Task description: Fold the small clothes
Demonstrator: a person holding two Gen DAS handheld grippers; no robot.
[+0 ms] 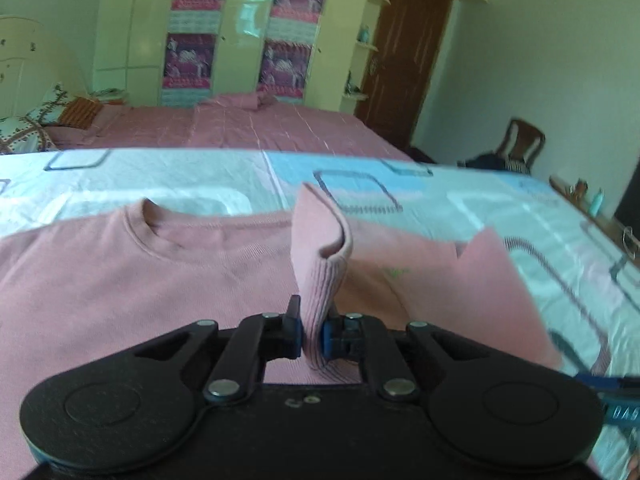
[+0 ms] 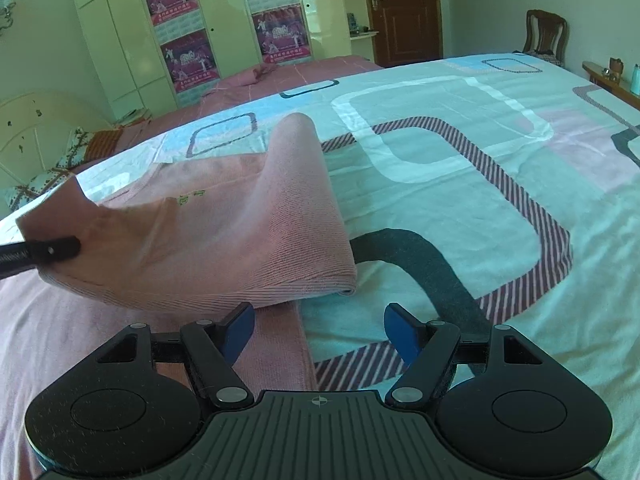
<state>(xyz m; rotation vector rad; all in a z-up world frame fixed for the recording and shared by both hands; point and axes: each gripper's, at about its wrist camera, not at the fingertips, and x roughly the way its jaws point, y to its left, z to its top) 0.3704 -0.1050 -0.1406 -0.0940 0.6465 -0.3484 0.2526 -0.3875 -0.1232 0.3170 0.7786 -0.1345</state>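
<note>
my left tongs (image 1: 311, 330) are clenched on the ribbed cuff (image 1: 322, 280) of the pink sweater (image 1: 120, 272), which lies flat on the patterned bedsheet (image 1: 460, 208), neckline toward 11 o'clock. my right tongs (image 2: 319, 330) are released, empty, just past the sweater's edge (image 2: 296, 340) at 6 o'clock. i think the sleeve fold is under way: i should carry the cuff low across the chest toward 9 o'clock, keep it taut, and lay it down straight

Soft greenish daylight; glare on wardrobe (image 1: 248, 12) doors (left view blurred), fisheye-curved edges.
</note>
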